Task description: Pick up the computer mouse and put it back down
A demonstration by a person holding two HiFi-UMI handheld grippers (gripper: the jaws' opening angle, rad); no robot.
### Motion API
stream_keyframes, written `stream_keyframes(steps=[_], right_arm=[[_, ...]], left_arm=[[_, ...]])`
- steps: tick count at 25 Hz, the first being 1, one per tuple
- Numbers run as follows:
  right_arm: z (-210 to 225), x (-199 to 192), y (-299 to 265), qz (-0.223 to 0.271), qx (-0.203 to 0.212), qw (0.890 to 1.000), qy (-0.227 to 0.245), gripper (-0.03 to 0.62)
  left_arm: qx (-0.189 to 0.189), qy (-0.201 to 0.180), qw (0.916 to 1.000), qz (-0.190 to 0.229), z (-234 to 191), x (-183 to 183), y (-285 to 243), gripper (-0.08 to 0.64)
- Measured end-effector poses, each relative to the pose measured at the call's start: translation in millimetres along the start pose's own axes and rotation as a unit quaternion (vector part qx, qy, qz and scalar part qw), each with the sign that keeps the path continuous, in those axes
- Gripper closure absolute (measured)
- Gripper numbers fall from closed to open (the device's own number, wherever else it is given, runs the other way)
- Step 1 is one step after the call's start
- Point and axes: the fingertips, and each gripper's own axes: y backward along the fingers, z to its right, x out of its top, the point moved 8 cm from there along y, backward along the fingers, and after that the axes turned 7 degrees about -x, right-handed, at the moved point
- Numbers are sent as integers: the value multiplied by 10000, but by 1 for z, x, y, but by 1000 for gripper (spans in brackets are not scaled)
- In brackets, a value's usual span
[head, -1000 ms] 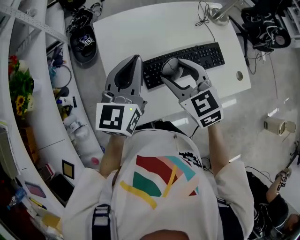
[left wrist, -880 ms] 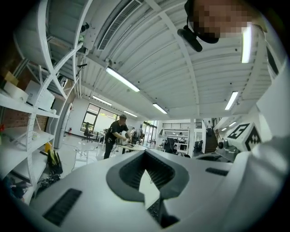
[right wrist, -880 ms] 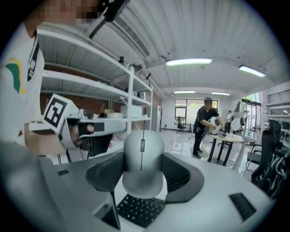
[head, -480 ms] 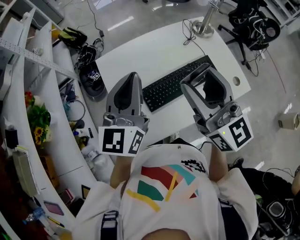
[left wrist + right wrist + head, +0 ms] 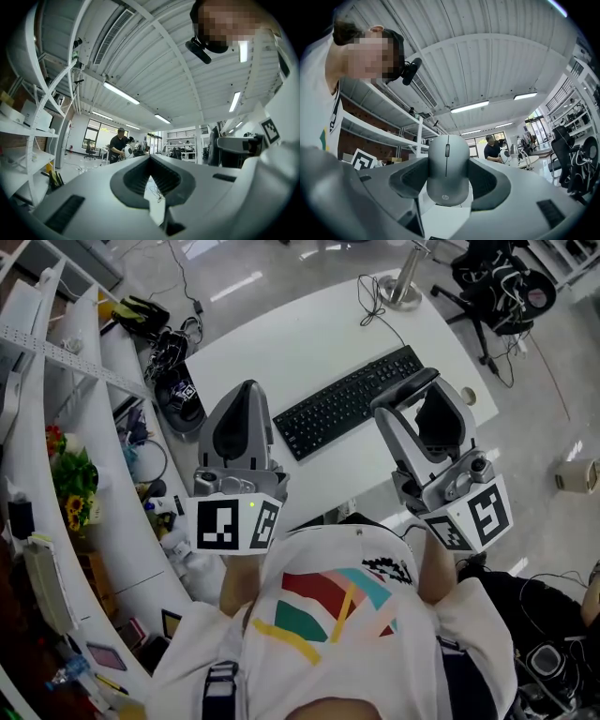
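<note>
The right gripper (image 5: pixel 417 401) is pinching the mouse (image 5: pixel 448 176) by its sides, above the desk (image 5: pixel 281 343). The left gripper (image 5: pixel 246 395) is idling, pressed together.

black keyboard (image 5: pixel 345 401) on white desk (image 5: pixel 281 343); sunflowers (image 5: pixel 75 510) far left; black chair (image 5: pixel 497 279) beyond desk.

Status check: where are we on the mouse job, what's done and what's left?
Done: the pick-up. The mouse is clamped between the fingers of the right gripper, clear of the desk.
In hand: it is held in the air near the keyboard; the left gripper is shut and empty.
Left: lower the mouse to the desk and release it.
</note>
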Motion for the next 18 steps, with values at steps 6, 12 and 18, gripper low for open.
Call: stream_keyframes(steps=[6,12,18], right_arm=[[-1,7,0,61,36,10000,-52,313],[-3,-3,-14,-212,178,9995,-155,313],[-7,-25,-70,-844,423,9948,-371,313]], left_arm=[[103,235,9992,295,-2,1,5,515],[287,358,9988,174,-9,-10,8,515],[550,744,9957,42,-34,-28,13,515]])
